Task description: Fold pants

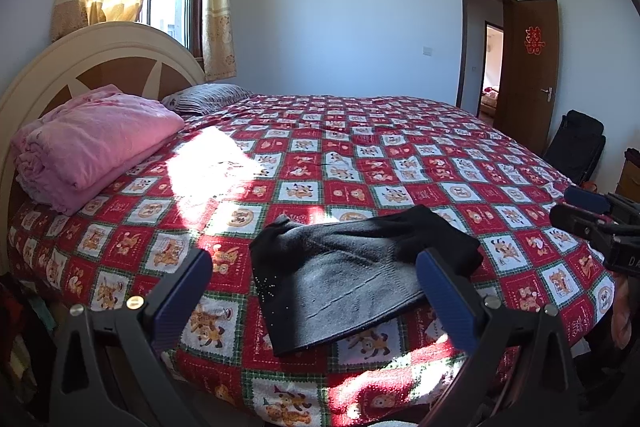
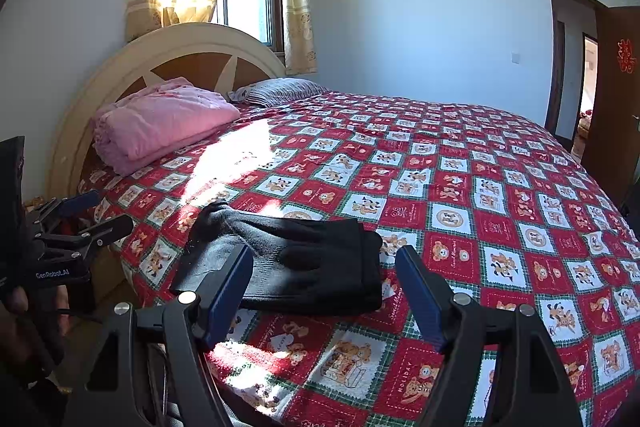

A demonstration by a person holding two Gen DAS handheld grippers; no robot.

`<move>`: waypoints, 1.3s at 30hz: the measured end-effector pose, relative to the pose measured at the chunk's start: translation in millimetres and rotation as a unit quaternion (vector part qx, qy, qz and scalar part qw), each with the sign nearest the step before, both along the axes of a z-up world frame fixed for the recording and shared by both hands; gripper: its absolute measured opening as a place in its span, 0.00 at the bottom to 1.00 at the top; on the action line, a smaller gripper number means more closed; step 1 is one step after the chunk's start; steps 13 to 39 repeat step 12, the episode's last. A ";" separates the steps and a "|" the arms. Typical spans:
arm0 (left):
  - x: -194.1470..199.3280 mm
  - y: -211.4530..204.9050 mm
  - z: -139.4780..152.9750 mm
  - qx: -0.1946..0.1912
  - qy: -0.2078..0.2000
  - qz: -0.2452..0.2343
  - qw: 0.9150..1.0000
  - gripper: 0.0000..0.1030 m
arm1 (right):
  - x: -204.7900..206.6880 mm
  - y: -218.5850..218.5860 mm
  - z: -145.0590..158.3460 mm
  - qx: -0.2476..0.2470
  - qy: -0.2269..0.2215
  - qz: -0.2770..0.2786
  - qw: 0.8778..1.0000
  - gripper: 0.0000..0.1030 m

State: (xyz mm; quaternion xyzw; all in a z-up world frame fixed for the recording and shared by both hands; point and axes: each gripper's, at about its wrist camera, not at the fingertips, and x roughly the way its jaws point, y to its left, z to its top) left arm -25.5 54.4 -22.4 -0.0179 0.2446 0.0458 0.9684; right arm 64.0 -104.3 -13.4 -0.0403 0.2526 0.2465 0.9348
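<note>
Both grippers are hovering released over the near edge of the bed (image 1: pixel 360 147): the left gripper (image 1: pixel 316 295) and the right gripper (image 2: pixel 324 291) are each spreading their blue pads wide, gripping nothing. Folded dark pants (image 1: pixel 352 275) are lying flat on the checkered bedspread near that edge, ahead of both.

Around the folded pants (image 1: pixel 352 267) the bedspread (image 1: pixel 400 163) lies bare, so you can pass on the far side and to the right. The pink blanket (image 1: pixel 92 147) and the striped pillow (image 1: pixel 208 98) stand near the headboard (image 1: pixel 100 51), well apart
</note>
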 end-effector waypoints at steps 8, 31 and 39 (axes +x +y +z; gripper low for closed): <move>1.7 1.2 -5.5 -0.003 0.002 -0.011 1.000 1.00 | 1.4 2.2 -5.3 -0.006 0.006 0.003 1.000 0.73; 4.0 1.3 -7.0 -0.002 0.006 -0.014 1.000 1.00 | 2.9 6.2 -7.9 -0.010 0.010 0.003 1.000 0.73; 4.0 1.3 -7.0 -0.002 0.006 -0.014 1.000 1.00 | 2.9 6.2 -7.9 -0.010 0.010 0.003 1.000 0.73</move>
